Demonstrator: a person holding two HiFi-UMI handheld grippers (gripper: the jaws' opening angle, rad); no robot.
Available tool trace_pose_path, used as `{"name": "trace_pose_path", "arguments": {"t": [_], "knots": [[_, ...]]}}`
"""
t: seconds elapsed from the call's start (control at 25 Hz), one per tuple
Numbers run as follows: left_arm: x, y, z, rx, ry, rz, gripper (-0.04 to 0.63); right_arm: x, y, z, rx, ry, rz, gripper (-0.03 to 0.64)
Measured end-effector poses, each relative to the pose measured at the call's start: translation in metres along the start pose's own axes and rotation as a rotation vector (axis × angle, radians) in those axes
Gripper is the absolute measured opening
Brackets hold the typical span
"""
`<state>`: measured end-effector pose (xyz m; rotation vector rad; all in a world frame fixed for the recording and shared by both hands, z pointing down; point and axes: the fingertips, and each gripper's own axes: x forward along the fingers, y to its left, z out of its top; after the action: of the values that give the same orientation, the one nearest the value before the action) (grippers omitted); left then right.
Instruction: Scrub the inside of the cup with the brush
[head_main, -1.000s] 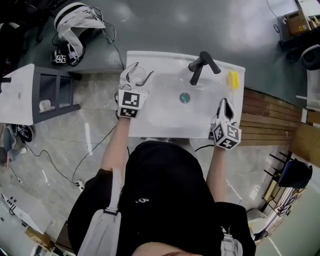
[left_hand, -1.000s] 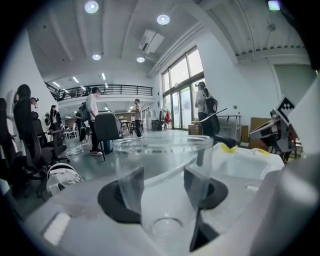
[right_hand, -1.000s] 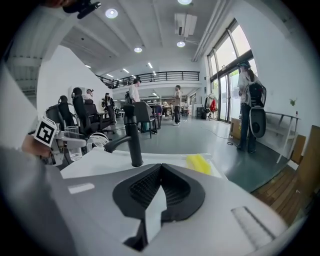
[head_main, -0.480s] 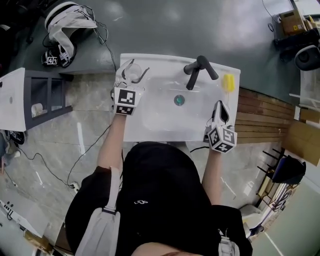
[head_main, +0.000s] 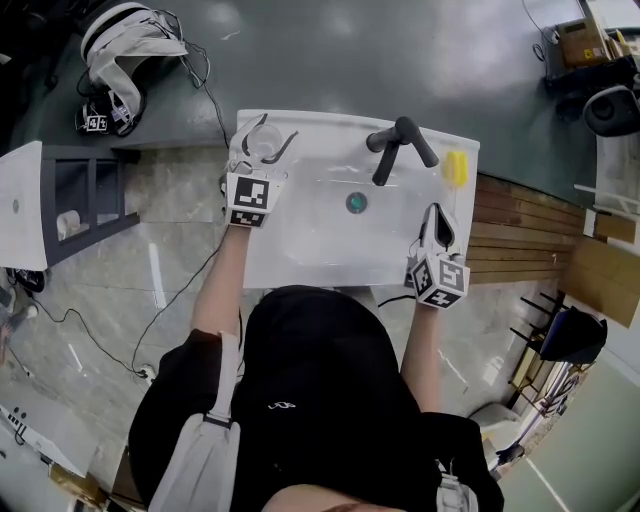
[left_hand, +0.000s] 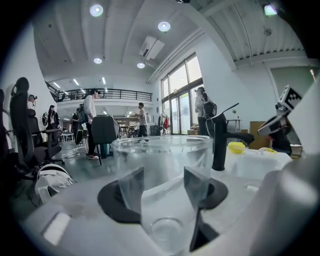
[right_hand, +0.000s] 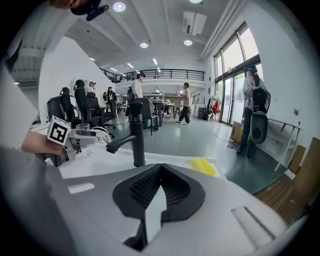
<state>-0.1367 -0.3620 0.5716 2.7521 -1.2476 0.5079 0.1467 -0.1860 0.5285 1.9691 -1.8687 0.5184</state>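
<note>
A clear glass cup stands upright on the white sink's back left corner. My left gripper is open, with its curved jaws reaching around the cup, one on each side, and a small gap shows. In the left gripper view the cup fills the space between the jaws of the left gripper. The yellow brush lies on the sink's back right rim. My right gripper is shut and empty over the sink's right front rim, a little short of the yellow brush.
A black faucet stands at the back of the basin, with the drain below it. A grey shelf unit is to the left, and wooden decking to the right. Cables lie on the floor. People stand far off in the hall.
My left gripper has edged forward so its jaws reach further around the cup. The right gripper has stayed where it was. The head view has shifted slightly.
</note>
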Motion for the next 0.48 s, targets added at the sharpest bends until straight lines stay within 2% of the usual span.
{"name": "trace_pose_path", "arguments": {"t": [0.48], "knots": [[-0.002,0.003,-0.006,-0.006,-0.029,-0.015,0.275,0.003,0.012,0.001,-0.009,0.000,0.017,-0.005]]}}
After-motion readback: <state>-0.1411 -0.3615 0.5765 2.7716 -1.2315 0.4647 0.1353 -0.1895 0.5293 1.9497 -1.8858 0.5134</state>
